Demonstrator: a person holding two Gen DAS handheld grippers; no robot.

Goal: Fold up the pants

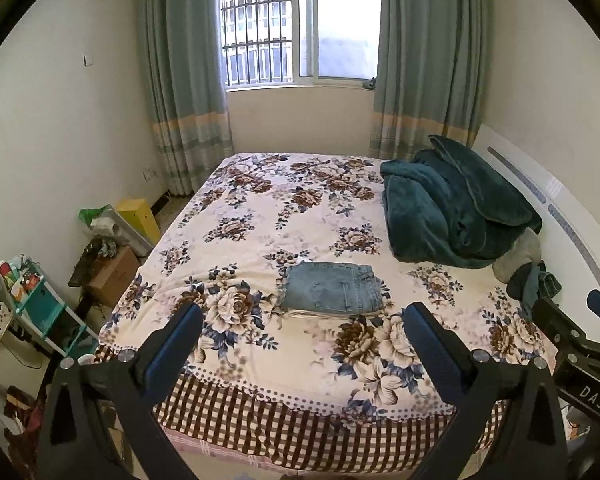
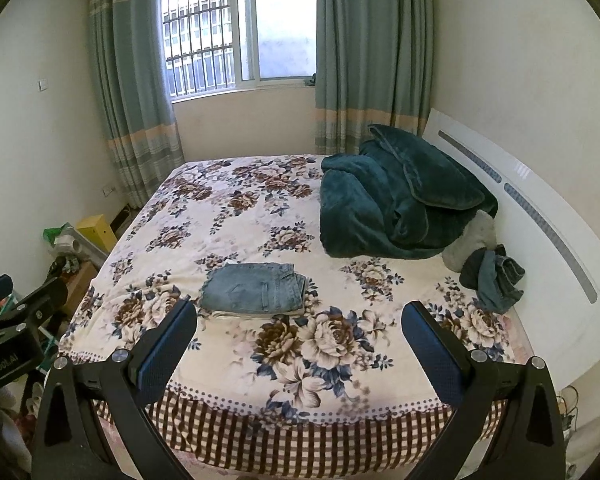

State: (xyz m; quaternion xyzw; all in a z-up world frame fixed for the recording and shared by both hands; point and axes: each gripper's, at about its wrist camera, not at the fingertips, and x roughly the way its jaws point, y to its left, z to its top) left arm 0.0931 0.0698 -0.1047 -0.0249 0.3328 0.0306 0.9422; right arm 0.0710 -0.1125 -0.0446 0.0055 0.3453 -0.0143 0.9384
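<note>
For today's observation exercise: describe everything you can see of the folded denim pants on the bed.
The folded light-blue denim pants form a compact, flat rectangle showing a back pocket and seams, with the waistband at the right edge. They lie on the floral bedsheet near the bed's front, seemingly atop a thin pale folded layer. Neither gripper touches them.

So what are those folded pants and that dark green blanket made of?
The folded pants look like faded light-blue denim: matte, with visible seams and a stitched pocket. The dark green blanket looks like plush fleece, with soft sheen and thick rounded folds, though the exact fiber can't be told.
</note>
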